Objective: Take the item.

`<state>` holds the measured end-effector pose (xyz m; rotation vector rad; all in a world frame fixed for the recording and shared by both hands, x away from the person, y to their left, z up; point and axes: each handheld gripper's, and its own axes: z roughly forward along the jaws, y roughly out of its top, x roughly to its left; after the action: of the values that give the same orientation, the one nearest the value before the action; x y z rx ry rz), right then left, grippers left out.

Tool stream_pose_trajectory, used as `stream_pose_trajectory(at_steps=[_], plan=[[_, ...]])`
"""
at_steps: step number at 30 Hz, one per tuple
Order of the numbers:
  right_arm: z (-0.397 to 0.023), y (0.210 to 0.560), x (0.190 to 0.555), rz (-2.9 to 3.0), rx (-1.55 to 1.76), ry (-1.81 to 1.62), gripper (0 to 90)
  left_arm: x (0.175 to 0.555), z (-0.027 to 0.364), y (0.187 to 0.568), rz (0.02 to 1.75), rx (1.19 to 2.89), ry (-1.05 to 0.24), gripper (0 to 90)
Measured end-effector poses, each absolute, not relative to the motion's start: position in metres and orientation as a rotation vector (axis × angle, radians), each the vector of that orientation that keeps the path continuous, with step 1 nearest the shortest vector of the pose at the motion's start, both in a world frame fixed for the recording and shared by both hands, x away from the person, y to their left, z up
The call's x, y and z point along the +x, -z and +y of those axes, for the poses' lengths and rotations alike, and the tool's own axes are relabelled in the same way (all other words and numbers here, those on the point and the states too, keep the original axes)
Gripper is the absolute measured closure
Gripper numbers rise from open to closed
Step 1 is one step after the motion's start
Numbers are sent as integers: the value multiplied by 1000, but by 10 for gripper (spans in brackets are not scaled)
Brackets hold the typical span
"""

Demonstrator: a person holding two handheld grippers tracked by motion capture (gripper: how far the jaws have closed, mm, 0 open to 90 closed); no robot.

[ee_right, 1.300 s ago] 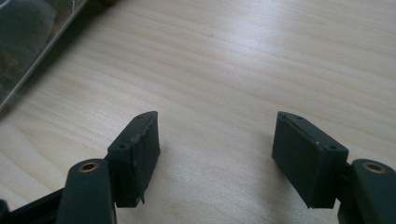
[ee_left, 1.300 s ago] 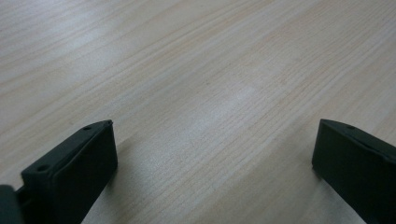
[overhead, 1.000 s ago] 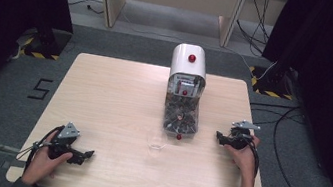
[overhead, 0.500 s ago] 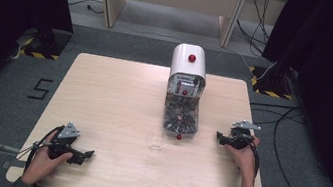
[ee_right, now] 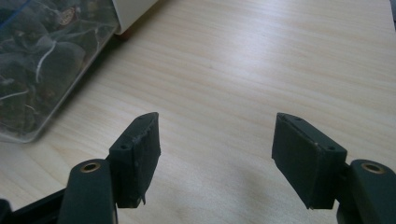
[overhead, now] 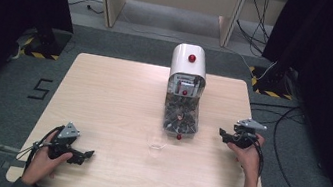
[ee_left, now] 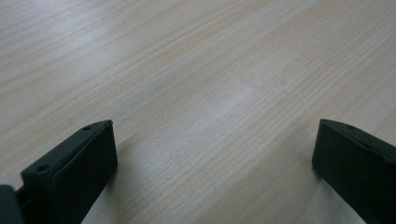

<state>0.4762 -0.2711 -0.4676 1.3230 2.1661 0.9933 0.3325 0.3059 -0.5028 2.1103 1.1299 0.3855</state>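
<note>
My right gripper sat at 3 o'clock, jaws wide apart, nothing between 'em. The white-topped clear plastic dispenser of dark packets stood at table centre, just beside it at 9. Small clear glass cup at dispenser's 6. Left gripper, 7 o'clock, gaped empty on the light wood table.

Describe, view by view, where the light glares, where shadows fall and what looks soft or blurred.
High view: even light, dark surroundings, the clear cup faint. Left gripper view: pale sheen across the table, far wood soft. Right gripper view: reflections on the dispenser, blurred; shadow beside it.
</note>
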Motion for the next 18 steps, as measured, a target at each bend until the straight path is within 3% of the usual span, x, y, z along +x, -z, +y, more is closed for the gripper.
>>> stream_pose_trajectory(at_steps=[18], plan=[[-249,442,468,2169,1206,-1055,357,332,306,503,1130,2111,-386,0]])
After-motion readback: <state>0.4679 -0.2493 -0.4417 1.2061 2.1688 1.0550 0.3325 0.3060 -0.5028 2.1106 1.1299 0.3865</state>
